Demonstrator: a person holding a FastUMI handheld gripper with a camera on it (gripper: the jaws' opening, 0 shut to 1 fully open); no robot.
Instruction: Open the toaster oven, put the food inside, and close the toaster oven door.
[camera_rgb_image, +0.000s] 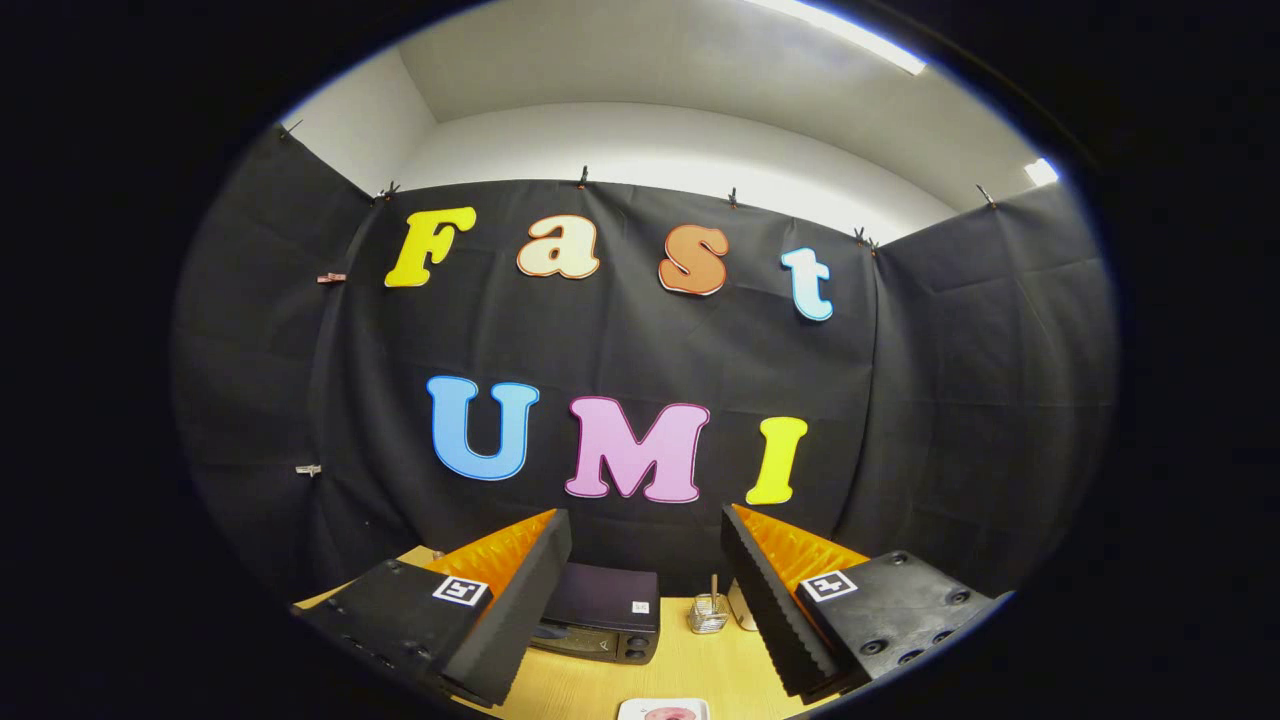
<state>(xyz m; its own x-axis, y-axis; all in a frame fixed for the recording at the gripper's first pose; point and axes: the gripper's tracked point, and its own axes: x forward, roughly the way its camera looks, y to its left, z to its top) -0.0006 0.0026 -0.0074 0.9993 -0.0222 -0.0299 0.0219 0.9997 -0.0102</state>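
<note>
Fingers apart, toaster oven beyond.

The gripper camera sits high above the counter, facing level toward the booth wall; the toaster oven lies well ahead, below, between the wide-apart jaws.

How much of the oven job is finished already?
Nothing looks done yet. The toaster oven sits shut on the table, beyond the fingers. The gripper is open and holds nothing. The food on its plate waits near the fingers. Left: open the door, put the food in, close it.
</note>
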